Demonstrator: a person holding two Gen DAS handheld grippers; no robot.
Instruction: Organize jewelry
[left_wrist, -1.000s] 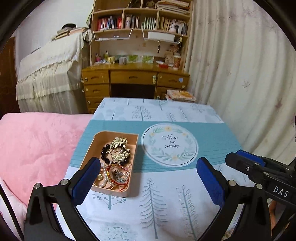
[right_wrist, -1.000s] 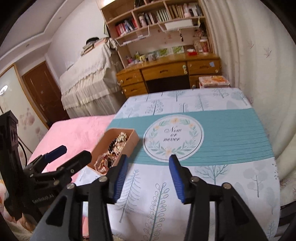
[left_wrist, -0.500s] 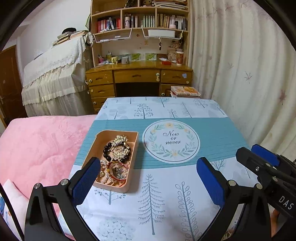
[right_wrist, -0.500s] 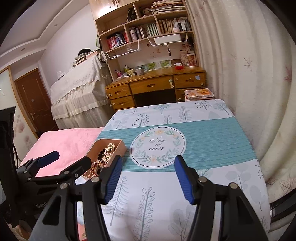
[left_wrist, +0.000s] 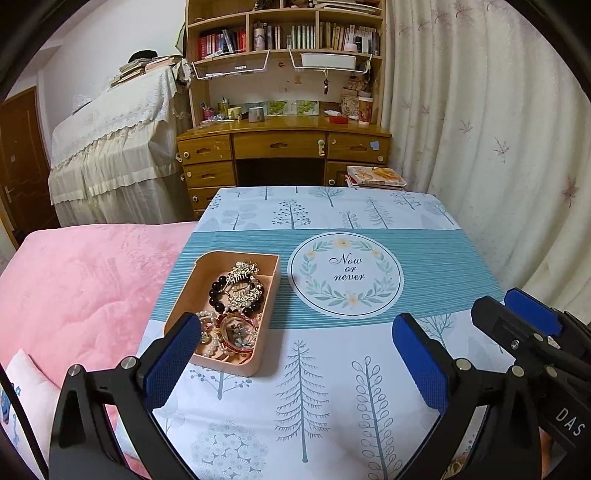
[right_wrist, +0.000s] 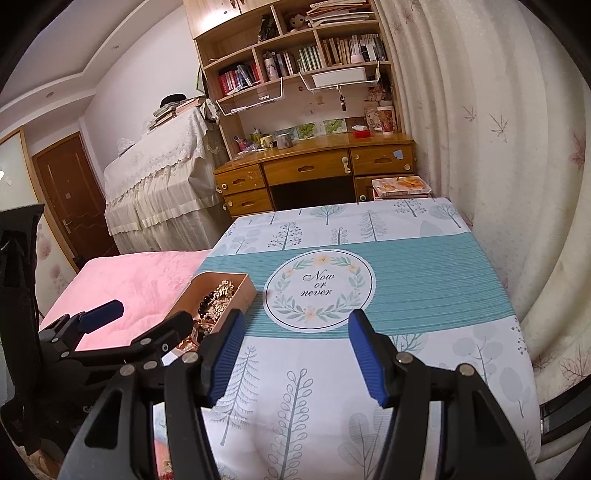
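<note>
- The left gripper (left_wrist: 295, 354) is hanging over the near part of the table (left_wrist: 436, 266). Its two blue fingers (left_wrist: 171, 358) are spread wide, and nothing is sitting between them.
- The right gripper (right_wrist: 295, 354) is hanging over the near part of the table too. Its fingers (right_wrist: 365, 354) are also spread apart, with nothing in them.
- In the right view, the left gripper is showing at the left side, near the tray. In the left view, the right gripper is showing at the right edge.
- A pink tray (left_wrist: 199, 280) is sitting on the left side of the table, close to the left edge. It is lying half on the teal stripe (left_wrist: 443, 273) of the cloth and half on the white part with trees.
- The jewelry is lying all piled up in the tray.
- A black bead bracelet (left_wrist: 216, 291) is lying in the far half of the tray, and a gold comb (left_wrist: 242, 273) is resting on top of it.
- A pearl bracelet (left_wrist: 208, 341) and a red bangle (left_wrist: 236, 341) are lying in the near half. The left finger is hiding a bit of them.
- A round picture (left_wrist: 345, 275) with the words "Now or never" is showing in the middle of the cloth, just right of the tray.
- A pink blanket (left_wrist: 74, 288) is lying to the left of the table.
- A wooden desk (left_wrist: 284, 146) with shelves of books (left_wrist: 288, 37) is standing far back, and a curtain (left_wrist: 491, 122) is hanging on the right.
</note>
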